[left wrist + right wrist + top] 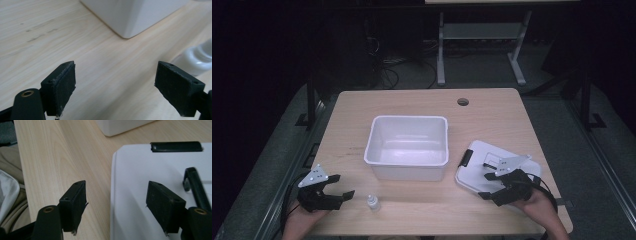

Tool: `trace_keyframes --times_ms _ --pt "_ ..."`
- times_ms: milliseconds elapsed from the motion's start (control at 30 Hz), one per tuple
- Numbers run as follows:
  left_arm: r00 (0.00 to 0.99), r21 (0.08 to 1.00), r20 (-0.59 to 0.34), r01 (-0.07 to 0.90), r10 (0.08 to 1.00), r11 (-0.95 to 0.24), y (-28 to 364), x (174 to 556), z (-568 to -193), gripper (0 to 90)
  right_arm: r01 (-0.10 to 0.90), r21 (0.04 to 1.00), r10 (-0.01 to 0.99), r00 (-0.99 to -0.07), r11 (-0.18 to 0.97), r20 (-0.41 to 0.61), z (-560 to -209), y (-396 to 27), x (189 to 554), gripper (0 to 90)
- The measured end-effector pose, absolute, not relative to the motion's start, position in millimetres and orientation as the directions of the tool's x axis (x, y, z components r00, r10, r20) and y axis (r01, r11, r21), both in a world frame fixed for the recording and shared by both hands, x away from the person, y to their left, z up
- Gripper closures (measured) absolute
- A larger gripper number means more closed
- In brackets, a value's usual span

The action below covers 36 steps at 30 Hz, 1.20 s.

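Wooden table (422,102) carries a white tub (407,146); right of the tub, the lid (479,167) lies flat under the right gripper (490,186), jaws spread astride its edge. Left gripper (343,186), left of the tub, gapes empty.

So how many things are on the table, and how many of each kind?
Tub: 1
Lid: 1
Bottle: 1
Total: 3
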<state>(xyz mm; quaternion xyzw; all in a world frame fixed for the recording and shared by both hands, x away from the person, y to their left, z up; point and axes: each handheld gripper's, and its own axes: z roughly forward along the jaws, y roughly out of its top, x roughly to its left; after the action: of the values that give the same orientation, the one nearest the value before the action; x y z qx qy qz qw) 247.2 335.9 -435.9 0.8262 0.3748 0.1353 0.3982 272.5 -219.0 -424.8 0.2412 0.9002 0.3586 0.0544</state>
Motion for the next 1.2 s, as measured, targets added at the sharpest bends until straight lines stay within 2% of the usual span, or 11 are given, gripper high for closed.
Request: trace_keyframes --times_ms 100,267,400,500,1200 --pt "0.707 0.757 -0.088 0.505 0.702 -0.415 335 246 -433 16.8 0.401 0.673 0.474 -0.876 0.621 0.084 -432 -218 271 29.6" --pt "0.743 0.731 -0.024 0.469 0.668 -0.496 332 243 -425 17.0 0.405 0.697 0.483 -0.870 0.591 0.096 -433 -218 267 27.6" --pt "0.770 0.713 -0.026 0.461 0.637 -0.528 333 239 -419 17.1 0.416 0.695 0.502 -0.860 0.586 0.092 -435 -218 265 27.6" --pt "0.794 0.695 -0.039 0.458 0.607 -0.554 333 236 -415 21.2 0.417 0.693 0.505 -0.859 0.589 0.087 -436 -219 263 27.5" --pt "0.888 0.619 0.014 0.353 0.460 -0.702 305 231 -394 18.6 0.418 0.695 0.518 -0.852 0.585 0.077 -437 -221 260 26.9"
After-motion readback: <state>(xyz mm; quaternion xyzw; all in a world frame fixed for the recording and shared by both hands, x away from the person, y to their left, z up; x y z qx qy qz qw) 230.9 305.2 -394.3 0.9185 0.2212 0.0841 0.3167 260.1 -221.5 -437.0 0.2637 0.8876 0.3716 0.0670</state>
